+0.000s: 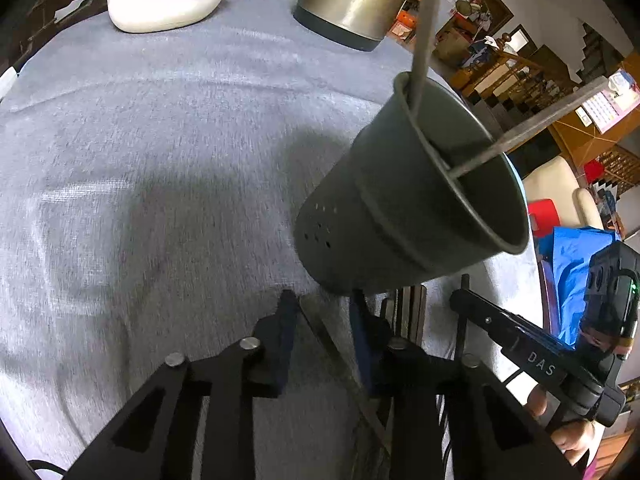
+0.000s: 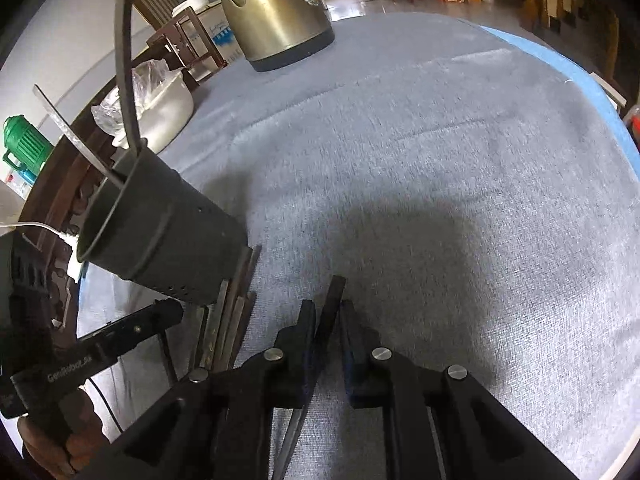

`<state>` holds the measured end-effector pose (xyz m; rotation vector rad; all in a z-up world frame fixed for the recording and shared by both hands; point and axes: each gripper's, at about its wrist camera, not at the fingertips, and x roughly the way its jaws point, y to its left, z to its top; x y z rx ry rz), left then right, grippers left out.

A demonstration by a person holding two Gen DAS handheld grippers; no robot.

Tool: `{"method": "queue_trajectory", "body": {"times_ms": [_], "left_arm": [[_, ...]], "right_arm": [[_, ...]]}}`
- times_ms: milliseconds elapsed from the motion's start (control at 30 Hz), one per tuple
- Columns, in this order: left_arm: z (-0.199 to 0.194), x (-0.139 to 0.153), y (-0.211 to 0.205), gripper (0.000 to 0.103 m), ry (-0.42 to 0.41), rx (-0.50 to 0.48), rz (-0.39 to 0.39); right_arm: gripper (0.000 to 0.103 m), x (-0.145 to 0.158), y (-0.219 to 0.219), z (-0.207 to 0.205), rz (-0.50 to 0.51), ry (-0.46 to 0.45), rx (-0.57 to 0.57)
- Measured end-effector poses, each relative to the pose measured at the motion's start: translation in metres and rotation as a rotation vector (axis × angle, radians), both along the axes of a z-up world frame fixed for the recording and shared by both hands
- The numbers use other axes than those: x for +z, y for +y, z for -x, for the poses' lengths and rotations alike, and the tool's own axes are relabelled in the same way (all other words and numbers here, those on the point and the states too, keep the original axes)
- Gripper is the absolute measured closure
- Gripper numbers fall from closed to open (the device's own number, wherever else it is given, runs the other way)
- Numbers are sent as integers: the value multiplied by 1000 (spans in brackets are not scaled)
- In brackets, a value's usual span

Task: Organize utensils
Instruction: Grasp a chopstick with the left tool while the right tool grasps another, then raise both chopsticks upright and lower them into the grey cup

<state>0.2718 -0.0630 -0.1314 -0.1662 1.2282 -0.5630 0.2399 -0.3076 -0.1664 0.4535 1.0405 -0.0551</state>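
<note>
A dark grey perforated utensil holder (image 1: 404,200) stands on the grey tablecloth with two flat metal utensil handles (image 1: 424,28) sticking out of it. It also shows in the right wrist view (image 2: 160,232). My left gripper (image 1: 324,312) hangs open just in front of the holder's base, over a dark utensil (image 1: 332,344) lying on the cloth. Several dark chopsticks (image 2: 228,320) lie beside the holder. My right gripper (image 2: 326,312) is shut on a dark flat utensil (image 2: 330,300) that stands between its fingers.
A metal electric kettle (image 2: 276,12) stands at the far side of the table. A white bowl (image 1: 164,0) with plastic wrap sits at the far edge. The table's edge runs close behind the holder, with a wooden chair (image 2: 184,44) beyond it.
</note>
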Motion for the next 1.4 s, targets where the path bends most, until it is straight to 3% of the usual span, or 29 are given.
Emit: {"method": "queue_trajectory", "body": {"times_ms": [67, 267, 533, 800, 967, 1400], "left_arm": [[-6, -1, -1, 88, 2, 1, -4], [-12, -1, 3, 93, 18, -1, 29], [0, 31, 16, 96, -74, -3, 65], [24, 84, 42, 96, -199, 54, 130], [39, 120, 54, 96, -335, 100, 207], [77, 182, 69, 98, -563, 135, 234]], "right_arm": [[91, 1, -1, 1, 7, -3, 2], [92, 16, -2, 10, -5, -67, 4], [93, 53, 0, 30, 6, -182, 11], [94, 81, 9, 48, 9, -281, 22], [95, 105, 16, 64, 32, -387, 45], [96, 148, 28, 88, 58, -595, 35]]}}
